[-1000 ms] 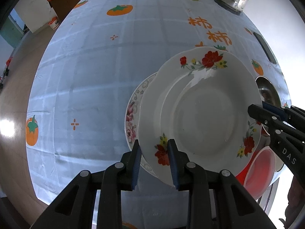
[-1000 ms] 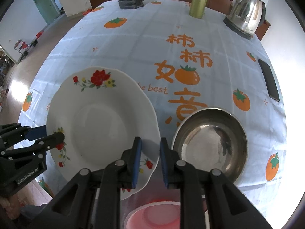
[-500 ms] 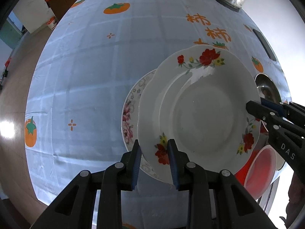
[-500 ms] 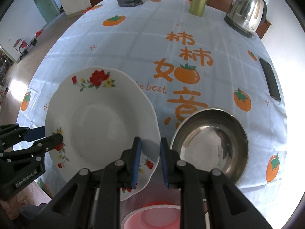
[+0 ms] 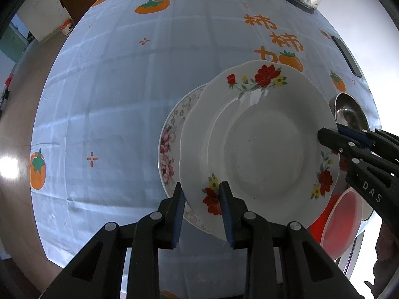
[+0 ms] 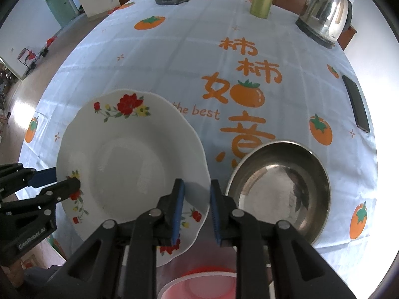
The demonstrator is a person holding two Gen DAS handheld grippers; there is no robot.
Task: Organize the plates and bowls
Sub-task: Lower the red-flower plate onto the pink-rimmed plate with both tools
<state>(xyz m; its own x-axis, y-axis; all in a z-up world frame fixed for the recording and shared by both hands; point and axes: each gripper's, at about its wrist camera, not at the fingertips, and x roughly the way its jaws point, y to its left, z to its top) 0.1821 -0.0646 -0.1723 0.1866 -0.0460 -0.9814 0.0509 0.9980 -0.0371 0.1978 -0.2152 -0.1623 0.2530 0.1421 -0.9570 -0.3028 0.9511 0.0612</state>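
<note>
Could go wrong in a few ways. Could slip and fall with a loose pinch, since held only by thin bits of rim. Could tip to one side with one hand raised and the other kept low. Could chip or crack if dropped hard onto the pink plate [image 5: 169, 149] below. Could end up crooked too: not lined up with that pink plate, seen poking out on the left. Could also bump the steel bowl [image 6: 279, 189] or the red bowl [image 6: 199, 284], both just beside the held plate on its right and near sides.

Now the grips. Left gripper [image 5: 202, 206]: jaws clamped on the rim of the white plate [image 5: 261, 149], right by a red flower, one on top and one under. Right gripper [image 6: 195, 199]: jaws close together and clamped on the far side of the same rim, with the plate's edge between them. So held from two sides, straight across, with the middle of the plate between the two grippers.

Hard to tell: hanging just over the pink plate, or touching it. Best guess at the step: putting white on pink as a stack on the blue desk [image 5: 124, 99]. Bowls not yet sorted.
</note>
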